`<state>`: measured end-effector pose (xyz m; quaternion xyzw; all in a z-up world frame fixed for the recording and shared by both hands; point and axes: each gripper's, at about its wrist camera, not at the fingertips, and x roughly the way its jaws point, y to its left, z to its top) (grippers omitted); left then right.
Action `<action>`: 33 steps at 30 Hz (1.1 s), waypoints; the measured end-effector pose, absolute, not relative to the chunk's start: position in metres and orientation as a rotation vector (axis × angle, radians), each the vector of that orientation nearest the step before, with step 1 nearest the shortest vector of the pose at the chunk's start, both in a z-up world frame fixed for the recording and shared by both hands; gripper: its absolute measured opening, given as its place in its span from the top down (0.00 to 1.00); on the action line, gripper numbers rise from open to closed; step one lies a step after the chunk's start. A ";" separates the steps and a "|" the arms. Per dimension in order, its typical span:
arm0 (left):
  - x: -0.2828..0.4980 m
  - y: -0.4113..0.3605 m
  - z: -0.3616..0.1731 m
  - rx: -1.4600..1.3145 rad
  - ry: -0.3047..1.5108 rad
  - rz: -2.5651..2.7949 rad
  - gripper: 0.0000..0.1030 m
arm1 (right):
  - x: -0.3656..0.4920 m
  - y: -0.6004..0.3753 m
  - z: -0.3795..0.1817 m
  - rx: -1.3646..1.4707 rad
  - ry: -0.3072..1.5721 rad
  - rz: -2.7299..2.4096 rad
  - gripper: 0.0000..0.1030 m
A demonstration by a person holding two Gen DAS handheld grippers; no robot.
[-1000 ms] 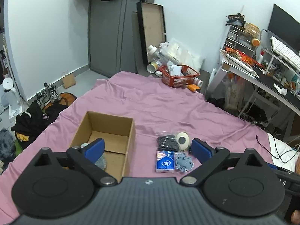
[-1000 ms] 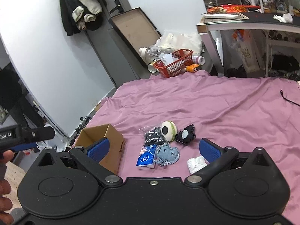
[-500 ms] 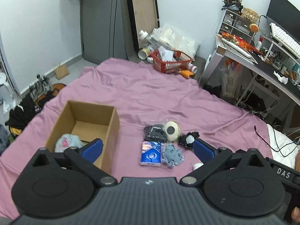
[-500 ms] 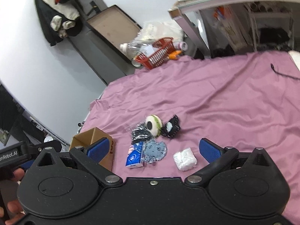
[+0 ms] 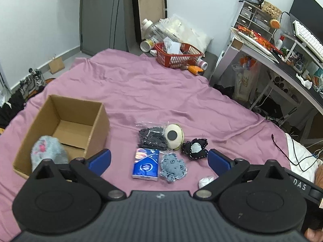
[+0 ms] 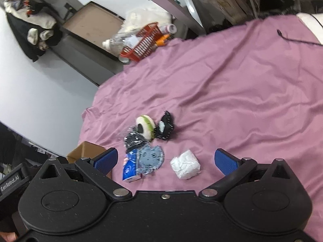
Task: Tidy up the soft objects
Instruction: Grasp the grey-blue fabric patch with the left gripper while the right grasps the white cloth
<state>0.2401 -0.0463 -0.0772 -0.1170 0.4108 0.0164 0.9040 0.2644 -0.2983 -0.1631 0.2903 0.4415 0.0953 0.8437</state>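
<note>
An open cardboard box [image 5: 60, 109] stands on the pink bedsheet [image 5: 161, 92] with a grey fluffy toy [image 5: 47, 152] inside its near corner. To its right lie a bag of dark beads [image 5: 152, 138], a cream round plush [image 5: 173, 136], a black heart-shaped pad [image 5: 194, 148], a blue tissue pack [image 5: 146, 163], a grey-blue flat plush [image 5: 174, 166] and a white crumpled wad [image 6: 185, 164]. My left gripper [image 5: 159, 160] hangs open above the tissue pack. My right gripper [image 6: 165, 161] is open, with the white wad between its blue pads [image 6: 224, 161] but apart from them.
A red basket [image 5: 178, 55] with bottles and bags sits past the bed's far edge. A cluttered desk [image 5: 282, 60] runs along the right. Shoes and dark clothes [image 5: 12, 104] lie on the floor to the left. A black cable [image 5: 286, 151] lies on the bed's right side.
Both grippers have moved forward and lower toward the pile of soft things. The left view now shows the grey toy inside the box; the white wad has come between the right fingers.
</note>
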 end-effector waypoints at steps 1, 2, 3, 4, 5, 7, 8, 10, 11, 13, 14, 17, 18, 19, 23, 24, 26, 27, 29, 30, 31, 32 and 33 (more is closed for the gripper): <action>0.243 -0.047 -0.081 -0.247 0.853 0.031 0.04 | 0.267 -0.297 -0.166 0.609 0.943 0.190 0.00; 0.246 -0.048 -0.085 -0.251 0.859 0.029 0.04 | 0.270 -0.296 -0.170 0.608 0.952 0.183 0.00; 0.249 -0.049 -0.090 -0.255 0.863 0.027 0.04 | 0.272 -0.295 -0.173 0.608 0.961 0.178 0.00; 0.252 -0.049 -0.094 -0.259 0.867 0.025 0.04 | 0.275 -0.294 -0.176 0.611 0.972 0.169 0.00; 0.255 -0.050 -0.100 -0.261 0.875 0.024 0.04 | 0.277 -0.295 -0.180 0.622 0.978 0.149 0.01; 0.262 -0.051 -0.110 -0.262 0.887 0.018 0.06 | 0.280 -0.298 -0.188 0.651 0.995 0.097 0.02; 0.265 -0.052 -0.114 -0.261 0.892 0.016 0.09 | 0.283 -0.299 -0.193 0.668 1.011 0.087 0.05; 0.273 -0.055 -0.125 -0.254 0.908 0.015 0.12 | 0.286 -0.300 -0.202 0.703 1.034 0.074 0.06; 0.276 -0.056 -0.129 -0.254 0.915 0.013 0.14 | 0.287 -0.300 -0.207 0.716 1.046 0.066 0.06; 0.283 -0.058 -0.140 -0.263 0.928 0.000 0.17 | 0.290 -0.299 -0.214 0.731 1.068 0.059 0.06; 0.286 -0.059 -0.144 -0.265 0.937 -0.004 0.18 | 0.292 -0.298 -0.218 0.740 1.079 0.055 0.06; 0.295 -0.060 -0.157 -0.270 0.953 -0.011 0.20 | 0.299 -0.295 -0.230 0.760 1.122 0.049 0.13; 0.298 -0.061 -0.160 -0.270 0.958 -0.014 0.20 | 0.301 -0.292 -0.234 0.764 1.139 0.053 0.15; 0.301 -0.062 -0.164 -0.269 0.963 -0.017 0.21 | 0.303 -0.290 -0.237 0.767 1.150 0.058 0.20; 0.313 -0.065 -0.178 -0.261 0.984 -0.022 0.21 | 0.311 -0.287 -0.254 0.798 1.208 0.069 0.55; 0.315 -0.066 -0.180 -0.260 0.990 -0.022 0.21 | 0.312 -0.289 -0.257 0.814 1.212 0.071 0.55; 0.320 -0.067 -0.185 -0.260 0.996 -0.024 0.21 | 0.315 -0.293 -0.260 0.833 1.195 0.071 0.56; 0.322 -0.067 -0.186 -0.258 0.998 -0.028 0.21 | 0.316 -0.294 -0.261 0.837 1.191 0.073 0.56; 0.326 -0.069 -0.190 -0.254 1.004 -0.033 0.21 | 0.319 -0.295 -0.261 0.838 1.173 0.076 0.57; 0.328 -0.070 -0.192 -0.254 1.008 -0.036 0.21 | 0.320 -0.295 -0.261 0.830 1.165 0.077 0.57; 0.330 -0.071 -0.195 -0.253 1.013 -0.035 0.21 | 0.322 -0.295 -0.261 0.828 1.159 0.077 0.57; 0.332 -0.072 -0.197 -0.251 1.020 -0.031 0.21 | 0.323 -0.296 -0.262 0.834 1.156 0.077 0.57; 0.334 -0.073 -0.199 -0.251 1.026 -0.029 0.22 | 0.324 -0.298 -0.263 0.842 1.152 0.077 0.57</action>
